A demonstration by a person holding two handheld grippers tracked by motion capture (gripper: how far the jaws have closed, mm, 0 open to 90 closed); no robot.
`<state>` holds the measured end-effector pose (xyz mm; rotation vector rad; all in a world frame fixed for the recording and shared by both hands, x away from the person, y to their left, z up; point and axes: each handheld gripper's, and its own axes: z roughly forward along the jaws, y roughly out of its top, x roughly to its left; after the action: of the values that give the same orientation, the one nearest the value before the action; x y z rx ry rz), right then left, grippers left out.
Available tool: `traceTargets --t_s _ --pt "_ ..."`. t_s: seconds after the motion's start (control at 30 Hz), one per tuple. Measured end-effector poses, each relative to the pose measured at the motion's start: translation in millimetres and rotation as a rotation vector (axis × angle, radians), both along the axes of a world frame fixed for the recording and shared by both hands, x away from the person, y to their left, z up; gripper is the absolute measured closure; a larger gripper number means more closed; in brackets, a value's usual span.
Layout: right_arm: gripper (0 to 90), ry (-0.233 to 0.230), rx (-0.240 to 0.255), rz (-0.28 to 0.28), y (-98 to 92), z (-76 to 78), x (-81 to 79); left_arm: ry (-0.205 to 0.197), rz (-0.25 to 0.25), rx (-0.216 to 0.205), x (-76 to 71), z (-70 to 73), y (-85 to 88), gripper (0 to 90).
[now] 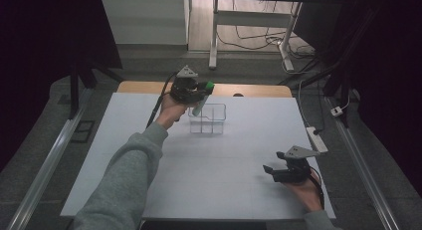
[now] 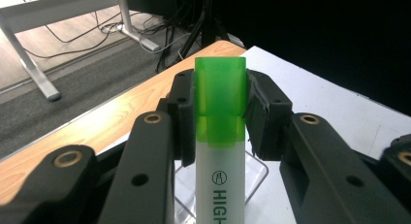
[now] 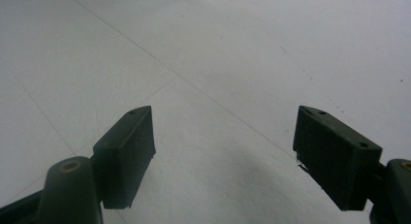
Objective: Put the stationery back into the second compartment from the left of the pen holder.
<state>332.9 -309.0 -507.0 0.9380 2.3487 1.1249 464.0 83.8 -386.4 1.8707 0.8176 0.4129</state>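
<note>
Now left claw (image 2: 220,117) clamps a green-capped highlighter (image 2: 220,136) by its cap, above the clear box (image 1: 207,119) at the tabletop's (image 1: 224,160) far edge. Right claw (image 3: 225,156) gapes wide, holding nothing, low over the tabletop's near right.

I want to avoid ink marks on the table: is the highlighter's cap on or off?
On. The green cap sits over the end of the highlighter, clamped between the left gripper pads.

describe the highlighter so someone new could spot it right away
On the white table, look toward the far edge, where the left gripper hangs over a clear divided box. The highlighter is clamped in its jaws: white barrel, bright green cap.
</note>
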Motion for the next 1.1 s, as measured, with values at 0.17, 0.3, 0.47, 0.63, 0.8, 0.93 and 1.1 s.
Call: traceTargets --t_s 0.17,0.3,0.47,0.63,0.8,0.93,1.1 --pt "22.5 -0.002 -0.004 -0.001 -0.3 0.3 -0.1 -0.003 0.0 -0.005 8.3 -5.6 -5.9 66.3" --pt "22.4 0.002 -0.001 0.004 -1.2 -0.8 0.6 -0.014 0.0 -0.013 14.0 -8.1 -11.0 66.2" --pt "22.4 0.008 -0.005 0.001 -2.4 -1.7 1.5 -0.02 -0.007 -0.011 21.6 -9.6 -18.4 66.3" --pt "22.4 0.012 -0.009 0.0 -3.0 -2.0 1.5 -0.022 -0.01 -0.001 27.0 -14.0 -24.5 66.2" --pt "22.3 0.015 -0.006 -0.004 -4.2 -2.7 1.7 -0.015 -0.015 -0.003 29.1 -17.7 -25.5 66.2" --pt "22.2 0.019 -0.006 -0.006 -3.0 -2.3 1.6 -0.019 -0.018 0.01 28.9 -19.1 -26.7 66.1" --pt "22.1 0.021 -0.005 0.005 -2.1 -2.3 1.1 -0.01 -0.013 0.019 29.5 -22.2 -26.5 65.7"
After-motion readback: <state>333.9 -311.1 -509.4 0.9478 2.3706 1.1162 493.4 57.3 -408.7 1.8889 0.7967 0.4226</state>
